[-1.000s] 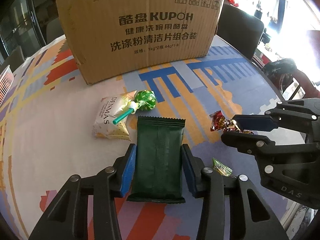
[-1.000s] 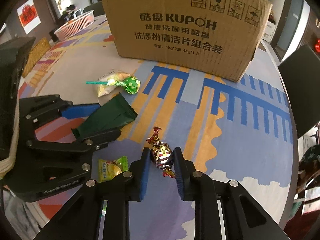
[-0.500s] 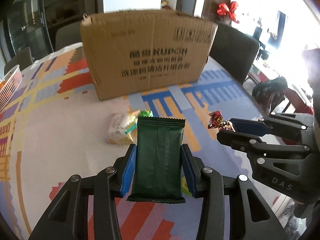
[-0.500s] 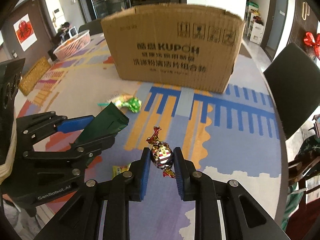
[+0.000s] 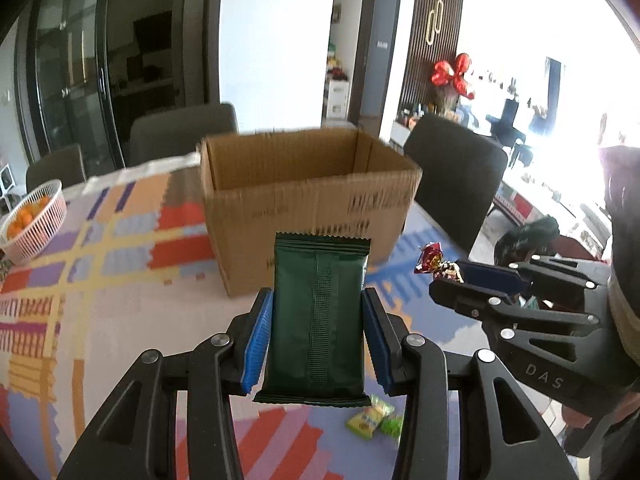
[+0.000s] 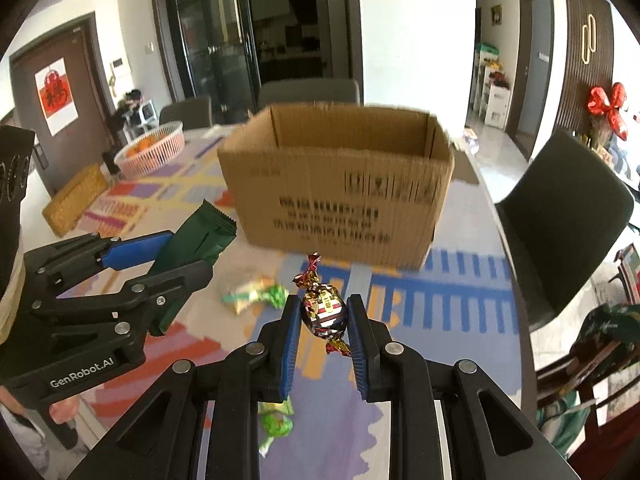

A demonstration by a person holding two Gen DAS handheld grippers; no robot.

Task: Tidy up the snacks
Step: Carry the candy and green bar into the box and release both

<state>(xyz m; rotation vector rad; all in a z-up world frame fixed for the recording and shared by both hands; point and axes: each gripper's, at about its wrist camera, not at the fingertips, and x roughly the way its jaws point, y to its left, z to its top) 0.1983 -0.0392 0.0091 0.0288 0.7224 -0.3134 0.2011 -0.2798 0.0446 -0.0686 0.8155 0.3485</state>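
Nearest, low under the raised tools: a yellow-green candy packet [image 5: 370, 420] lies on the patterned tablecloth [image 5: 100, 320], just below the left tool's right finger. In the right wrist view a second small green wrapper [image 6: 276, 420] lies beneath the fingers, and a blurred pale packet with a green lollipop [image 6: 256, 294] rests farther in, between the two tools.

Left gripper [image 5: 318, 338]: jaws closed part-way, blue pads pressed on both long edges of a dark green snack pack [image 5: 318, 316]. Pack held upright, serrated top edge overlapping the lower front of the box in this view; clear of the table.

Right gripper [image 6: 323, 334]: jaws narrow, pinching a red-and-gold foil candy [image 6: 324, 312] at its body, twisted ends sticking out above and below. Also off the table. Seen from the left wrist, it sits just right of the green pack, at about the same height.

Beyond both: cardboard box [image 6: 340, 184], top open, inner walls visible; its floor is hidden. Box stands ahead of both held snacks, apart from them. Bare tablecloth to its left; table edge runs close on its right, with a dark chair [image 6: 560, 220] beside it.

Far left: pink basket [image 5: 34, 220] of oranges near the table's rim.
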